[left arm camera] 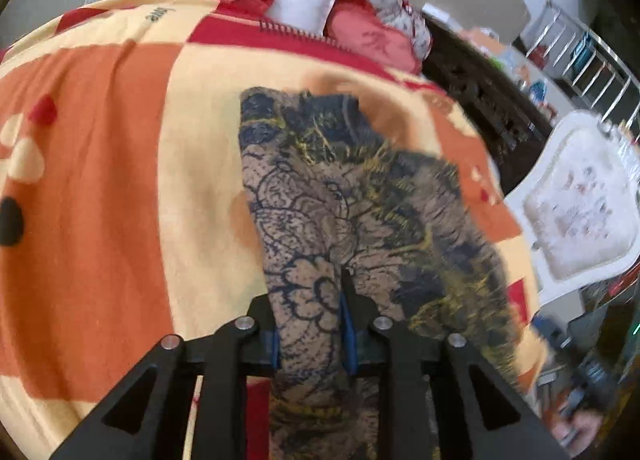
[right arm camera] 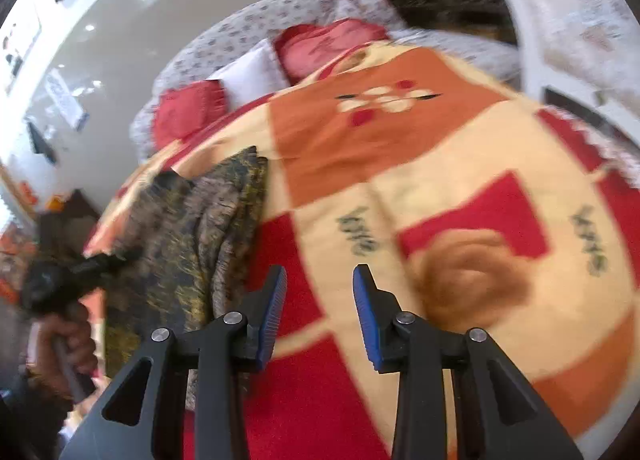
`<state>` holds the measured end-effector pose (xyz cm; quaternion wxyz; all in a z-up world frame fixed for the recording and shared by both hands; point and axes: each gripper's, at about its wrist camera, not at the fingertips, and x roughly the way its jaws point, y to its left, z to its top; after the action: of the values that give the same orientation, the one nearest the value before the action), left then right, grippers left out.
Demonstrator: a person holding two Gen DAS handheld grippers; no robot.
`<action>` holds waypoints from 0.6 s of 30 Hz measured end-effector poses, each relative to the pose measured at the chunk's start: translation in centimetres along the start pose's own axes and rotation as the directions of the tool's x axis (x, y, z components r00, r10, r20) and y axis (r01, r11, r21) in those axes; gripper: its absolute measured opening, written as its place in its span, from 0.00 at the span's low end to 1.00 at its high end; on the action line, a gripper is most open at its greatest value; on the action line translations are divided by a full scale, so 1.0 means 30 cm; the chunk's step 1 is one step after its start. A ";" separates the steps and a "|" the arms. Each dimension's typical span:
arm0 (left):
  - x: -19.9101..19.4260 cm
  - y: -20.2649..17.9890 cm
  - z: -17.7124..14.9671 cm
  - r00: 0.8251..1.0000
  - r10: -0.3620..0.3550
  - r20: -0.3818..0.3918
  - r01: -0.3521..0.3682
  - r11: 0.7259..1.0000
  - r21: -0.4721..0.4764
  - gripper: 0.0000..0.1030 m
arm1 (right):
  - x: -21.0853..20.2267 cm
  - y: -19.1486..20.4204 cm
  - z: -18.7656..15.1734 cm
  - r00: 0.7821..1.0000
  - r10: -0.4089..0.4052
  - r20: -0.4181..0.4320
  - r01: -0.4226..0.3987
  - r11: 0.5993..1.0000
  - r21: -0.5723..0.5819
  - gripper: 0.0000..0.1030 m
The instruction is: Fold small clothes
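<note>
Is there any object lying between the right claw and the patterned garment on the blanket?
Nothing visible does. The right claw is open and empty over bare blanket; the patterned garment lies to its left, and only blanket shows between them. The left claw already grips that garment.

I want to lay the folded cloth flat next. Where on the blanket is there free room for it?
The blanket lies bare right of the cloth, ahead of the open right gripper. It is also bare left of the cloth in the left view. It is crowded at the pillows and around the left gripper, shut on the cloth.
</note>
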<state>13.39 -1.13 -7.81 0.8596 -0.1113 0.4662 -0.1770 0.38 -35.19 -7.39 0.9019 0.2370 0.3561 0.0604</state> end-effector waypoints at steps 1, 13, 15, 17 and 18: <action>0.006 -0.009 -0.013 1.000 0.026 0.016 -0.027 0.999 0.019 0.27 | 0.039 0.027 0.020 0.999 0.049 -0.023 -0.050 0.999 -0.007 0.45; 0.031 0.018 -0.110 0.987 0.095 0.130 -0.099 0.995 0.021 0.46 | 0.377 0.081 0.082 0.938 0.291 -0.186 -0.265 0.952 0.155 0.55; 0.035 0.024 -0.103 0.988 0.085 0.129 -0.087 0.996 0.012 0.46 | 0.405 0.068 0.077 0.907 0.371 -0.199 -0.329 0.919 0.217 0.55; 0.037 0.026 -0.103 0.987 0.089 0.130 -0.092 0.996 0.016 0.46 | 0.414 0.067 0.077 0.893 0.402 -0.202 -0.358 0.907 0.223 0.58; 0.038 0.025 -0.104 0.987 0.097 0.132 -0.101 0.995 0.022 0.46 | 0.415 0.074 0.079 0.896 0.393 -0.206 -0.355 0.914 0.196 0.58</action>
<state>11.48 -0.98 -10.64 0.8975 -0.0873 0.4114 -0.1330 11.30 -30.70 -12.48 0.8023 0.3607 0.4141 0.2338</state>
